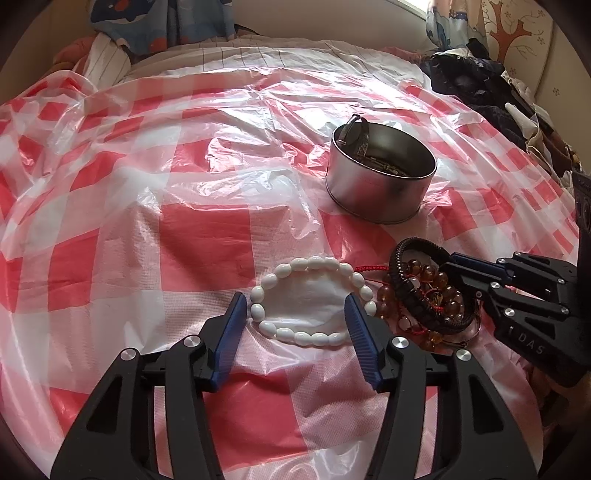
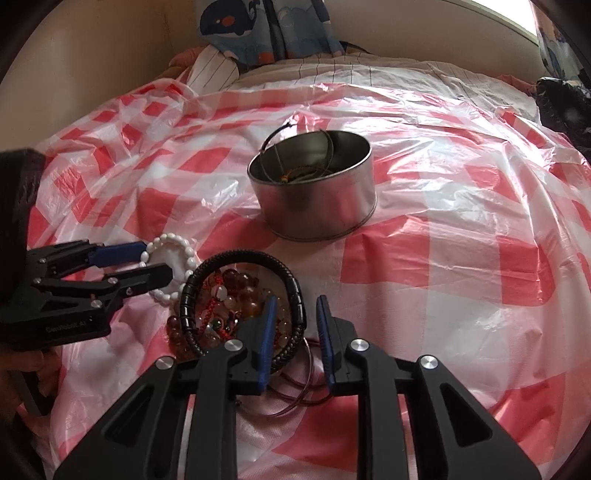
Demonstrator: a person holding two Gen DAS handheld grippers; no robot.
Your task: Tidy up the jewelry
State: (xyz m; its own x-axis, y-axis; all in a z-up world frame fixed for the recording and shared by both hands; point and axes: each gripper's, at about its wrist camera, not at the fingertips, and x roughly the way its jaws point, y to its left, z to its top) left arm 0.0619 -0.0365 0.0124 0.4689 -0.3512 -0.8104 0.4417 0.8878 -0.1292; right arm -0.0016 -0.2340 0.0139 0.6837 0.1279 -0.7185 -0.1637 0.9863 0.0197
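Sheet: a red-and-white checked plastic sheet [image 1: 207, 236] lay crumpled over the whole bed, shiny where the light caught its folds.
Bedding: striped white bedding [image 2: 332, 70] showed past the sheet's far edge, with a blue cartoon-print cloth [image 2: 258, 33] hanging above it.
Dark clothes: a heap of dark clothes [image 1: 476, 85] sat at the far right side of the bed.
Tin: a round metal tin [image 1: 380, 184] stood upright on the sheet, beyond the loose jewelry and well apart from it; a dark bangle [image 1: 352, 127] leaned over its rim and thin cords lay at the bottom.
Left tongs: the left gripper [image 1: 295, 315] was spread wide, low over the sheet, with one blue finger at each side of the white bracelet; its right finger lay against the beads, and whether the left one touched them I could not tell.
Right tongs: the right gripper [image 2: 295, 317] stood partly open, its two blue fingers either side of the black bracelet's near right edge, not pressed on it.
White bracelet: a ring of white oval beads [image 1: 314, 301] lay flat on the sheet, just left of the jewelry pile.
Black bracelet: a braided black band [image 2: 243, 295] lay tilted on top of the pile.
Amber beads: brown glassy beads [image 1: 439, 288] were bunched inside and under the black band, tangled with red cord [image 1: 369, 269].
Wire hoops: thin reddish wire hoops [image 2: 295, 384] lay on the sheet at the pile's near side.
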